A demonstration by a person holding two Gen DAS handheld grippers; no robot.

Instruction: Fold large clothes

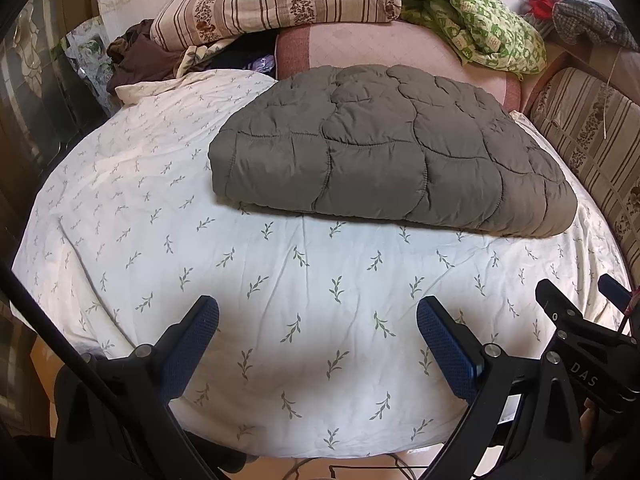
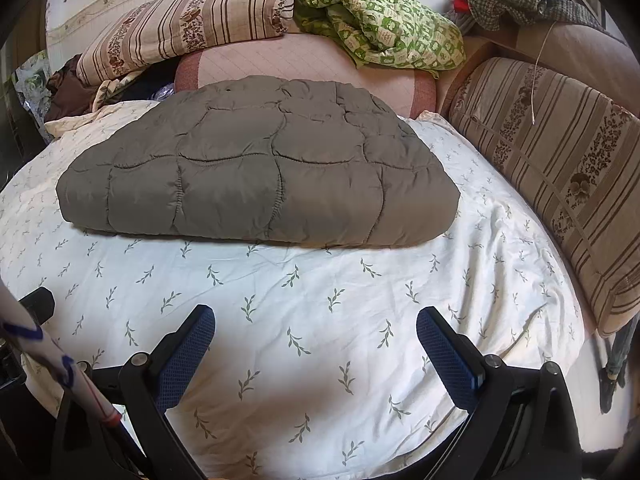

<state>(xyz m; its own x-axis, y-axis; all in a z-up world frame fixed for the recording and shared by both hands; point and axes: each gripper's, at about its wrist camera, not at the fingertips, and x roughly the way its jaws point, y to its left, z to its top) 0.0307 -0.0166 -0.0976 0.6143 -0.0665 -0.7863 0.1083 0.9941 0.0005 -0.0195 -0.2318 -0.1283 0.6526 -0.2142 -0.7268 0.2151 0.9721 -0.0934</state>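
Observation:
A grey-brown quilted padded garment lies folded into a thick flat bundle on the white leaf-print bed sheet. It also shows in the right wrist view, on the sheet. My left gripper is open and empty, hovering over the sheet near the bed's front edge, well short of the garment. My right gripper is open and empty too, level with the left. Its black frame shows at the right of the left wrist view.
Striped floral bedding and a green patterned blanket are piled at the back on a pink mat. A striped cushion lines the right side. Brown clothes lie back left.

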